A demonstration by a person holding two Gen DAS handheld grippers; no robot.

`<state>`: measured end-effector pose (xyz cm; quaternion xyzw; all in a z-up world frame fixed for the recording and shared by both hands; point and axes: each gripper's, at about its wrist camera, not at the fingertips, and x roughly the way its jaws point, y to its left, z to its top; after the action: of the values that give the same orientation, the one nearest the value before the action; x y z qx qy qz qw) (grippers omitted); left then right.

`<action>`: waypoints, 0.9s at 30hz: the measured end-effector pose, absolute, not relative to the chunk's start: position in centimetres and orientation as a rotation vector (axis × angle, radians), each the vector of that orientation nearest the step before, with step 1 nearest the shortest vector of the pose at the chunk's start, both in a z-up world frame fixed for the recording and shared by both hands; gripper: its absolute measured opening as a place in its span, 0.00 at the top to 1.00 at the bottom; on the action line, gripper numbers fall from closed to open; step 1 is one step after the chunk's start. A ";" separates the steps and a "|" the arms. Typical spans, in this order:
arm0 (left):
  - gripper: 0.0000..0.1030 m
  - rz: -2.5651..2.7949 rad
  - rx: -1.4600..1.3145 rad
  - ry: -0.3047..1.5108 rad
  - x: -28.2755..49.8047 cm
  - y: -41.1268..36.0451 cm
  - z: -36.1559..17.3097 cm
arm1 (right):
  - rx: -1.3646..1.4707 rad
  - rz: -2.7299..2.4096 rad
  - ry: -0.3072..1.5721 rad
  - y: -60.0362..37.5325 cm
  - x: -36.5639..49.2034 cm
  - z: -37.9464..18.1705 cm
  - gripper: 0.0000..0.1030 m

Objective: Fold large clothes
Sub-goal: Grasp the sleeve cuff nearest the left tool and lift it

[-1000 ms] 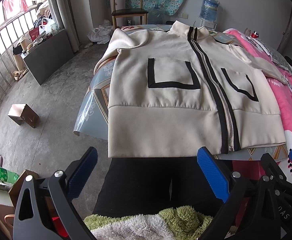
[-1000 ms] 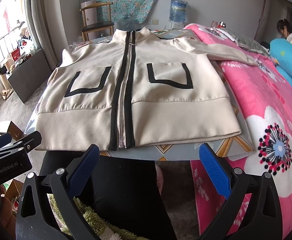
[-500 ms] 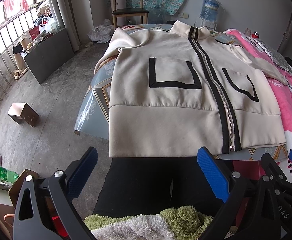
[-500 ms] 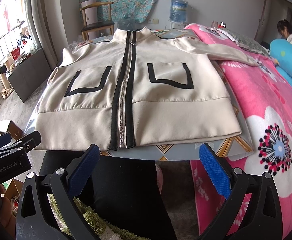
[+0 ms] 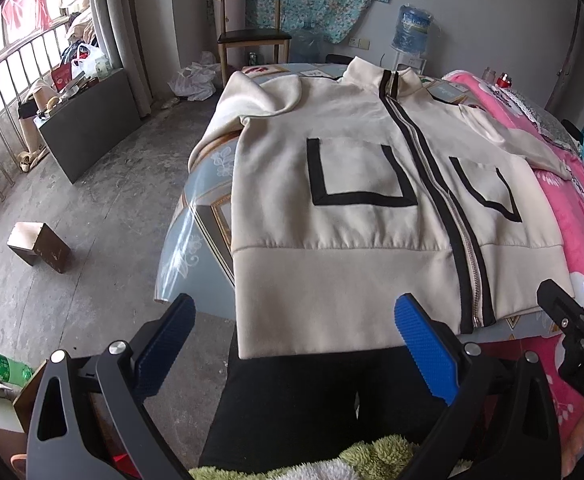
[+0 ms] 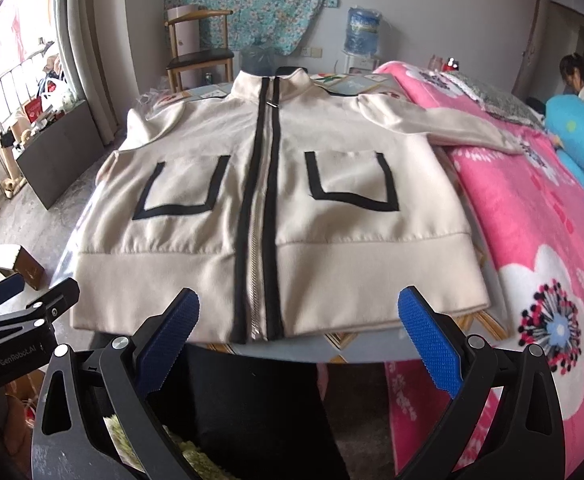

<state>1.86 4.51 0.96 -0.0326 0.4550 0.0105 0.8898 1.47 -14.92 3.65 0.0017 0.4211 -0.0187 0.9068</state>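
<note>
**Both grippers edge toward the hem, nothing grasped yet**

Since the earlier frames both views have crept slightly closer to the jacket; the garment itself hasn't shifted. Left gripper (image 5: 294, 346) fingers (image 5: 426, 354) spread wide, empty, hovering just short of the hem's left part. Right gripper (image 6: 298, 346) same: blue pads apart, nothing between them, just short of the hem near the zip's lower end.

Jacket (image 6: 268, 216) lies face up, zipped, flat on the desk (image 5: 196, 220), collar away from the person. Left sleeve droops off the desk edge; right sleeve (image 6: 452, 126) stretches onto the pink blanket (image 6: 540, 264) of the bed alongside.

Step in hand, as I read it: approach for the first fold. Best to pinch through both layers at the hem corners or the sleeves, lift evenly, keep the zip (image 6: 258, 220) straight as centre line.

Fabric: cream, matte, soft-looking, thick ribbed-style band at the hem, black U-shaped pocket trim, metal zip teeth. Desk top glossy, likely slippery.
</note>
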 end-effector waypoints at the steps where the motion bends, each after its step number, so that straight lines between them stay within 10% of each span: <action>1: 0.05 0.015 -0.071 0.942 2.3 4.9 1.0 | 0.022 -0.030 0.871 -14.9 1.9 3.7 0.06; 27: 0.05 -0.009 -0.454 0.748 12.2 18.6 3.2 | -0.144 0.237 0.788 -7.8 14.8 4.7 0.06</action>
<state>12.18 18.64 3.19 -0.2198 0.3621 -0.0044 0.9058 14.82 -7.77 4.71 -0.0699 0.3828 0.1153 0.9139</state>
